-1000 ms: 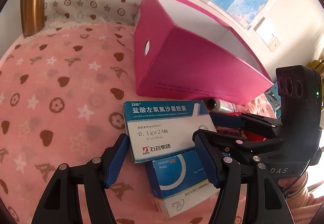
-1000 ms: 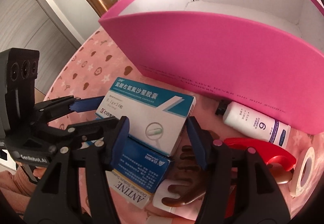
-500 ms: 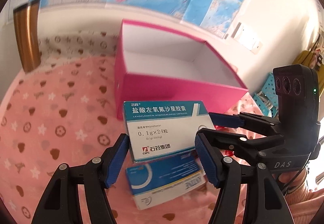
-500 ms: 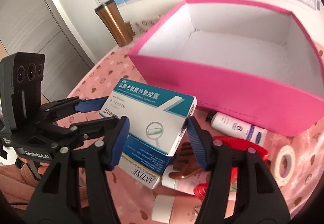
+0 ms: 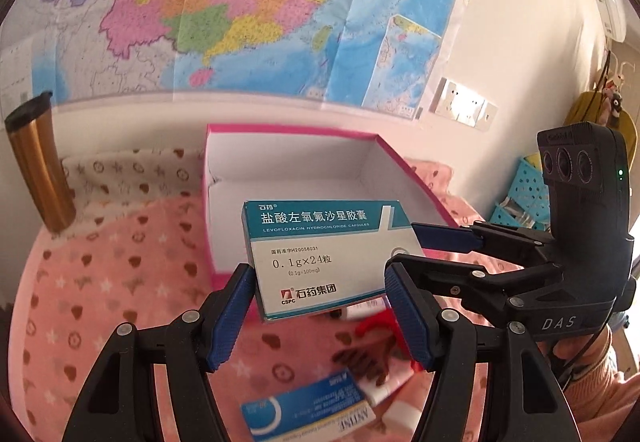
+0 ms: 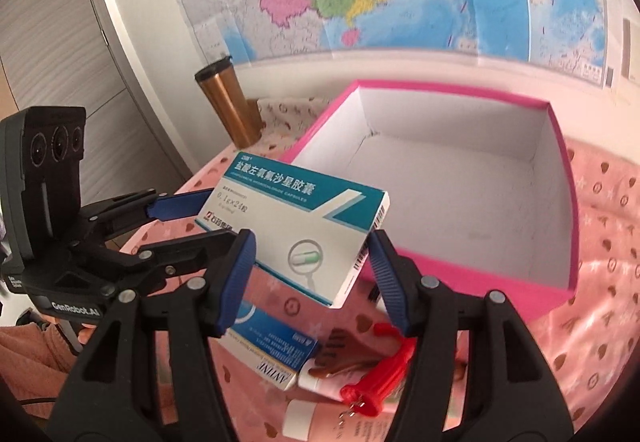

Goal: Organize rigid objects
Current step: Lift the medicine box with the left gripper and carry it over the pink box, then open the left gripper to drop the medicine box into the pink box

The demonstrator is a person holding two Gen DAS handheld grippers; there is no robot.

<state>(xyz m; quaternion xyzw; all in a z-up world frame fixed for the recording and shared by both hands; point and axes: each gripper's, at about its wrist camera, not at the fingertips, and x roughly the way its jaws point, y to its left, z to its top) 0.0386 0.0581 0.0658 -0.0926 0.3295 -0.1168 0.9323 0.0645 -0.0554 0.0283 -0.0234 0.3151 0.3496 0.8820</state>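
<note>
Levofloxacin capsule box [image 5: 320, 258] held in the air between both my claws, left claw [image 5: 320, 316] and right claw [image 6: 312, 274] each pinching its sides. Pink box [image 6: 472, 274] open just ahead of the tips. Risk: uneven pull between claws twists or crushes the carton, or it clips the near wall. ANTINE box [image 6: 276, 352] lies below.
</note>
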